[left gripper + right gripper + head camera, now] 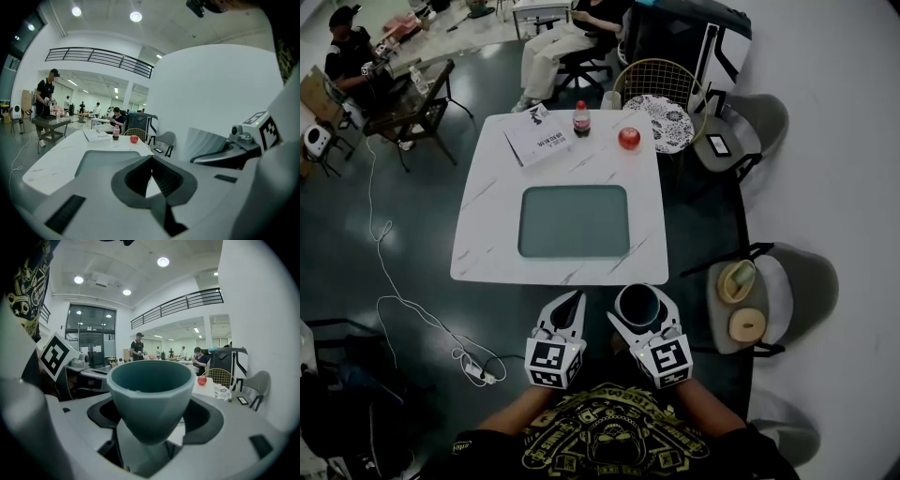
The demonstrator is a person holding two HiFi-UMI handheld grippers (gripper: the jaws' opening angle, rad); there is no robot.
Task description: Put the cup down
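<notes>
Between the right gripper's jaws sits the cup, clamped upright.

white marbled square desk. a grey-green tray lies flat at its middle. along the far edge, each apart: a booklet at the left, an upright bottle, a red apple.

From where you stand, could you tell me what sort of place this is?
Probably a large open-plan workspace or lab hall: a railed mezzanine runs overhead, people work at other tables, and a marble-topped table stands beside grey chairs.
</notes>
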